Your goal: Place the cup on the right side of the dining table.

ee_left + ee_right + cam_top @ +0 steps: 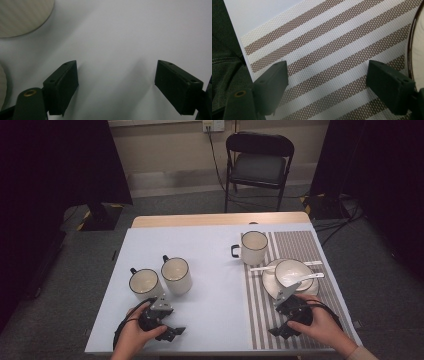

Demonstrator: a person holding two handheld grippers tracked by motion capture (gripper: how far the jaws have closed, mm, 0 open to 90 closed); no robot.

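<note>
Both claws open, nothing held: left gripper point(172, 331) just below 2 mugs point(176, 275), right gripper point(280, 329) on placemat point(332, 50), just below plate point(270, 282) w/ bowl. No pick started, all left.

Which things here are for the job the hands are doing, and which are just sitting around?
For the job:
- two mugs nearest the left gripper
- bowl on the plate, with spoons, nearest the right gripper
- third mug
- striped placemat

Just around:
- folding chair
- wall socket and its cables
- table

Both grippers rest open, holding nothing.
</note>
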